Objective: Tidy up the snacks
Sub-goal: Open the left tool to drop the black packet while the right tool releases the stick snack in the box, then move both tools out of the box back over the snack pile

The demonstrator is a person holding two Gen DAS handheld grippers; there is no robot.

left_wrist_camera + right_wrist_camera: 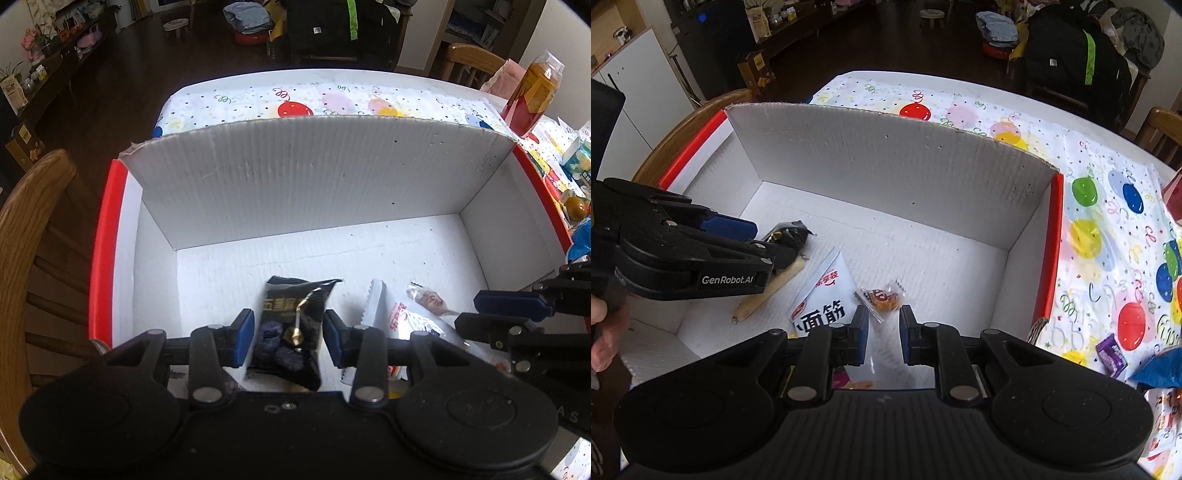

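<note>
Inside the white cardboard box (295, 177) on the desk (1108, 206), the left tongs (288, 339) stand apart around a black snack packet (291, 325) without gripping. The right tongs (883, 332), open and empty, hover over a white packet reading "小面筋" (823, 295). "GenRobot.AI" marks the left tongs.

From my left wrist camera, the black snack packet (286, 332) loses its near end behind the gripper body, and the white packet (413, 325) beside it is partly covered too. On my right wrist view, the left gripper (768, 242) hides most of the black packet and one end of the sausage stick (768, 291). The blue bag (1160, 369) is cut off at the frame edge.
</note>
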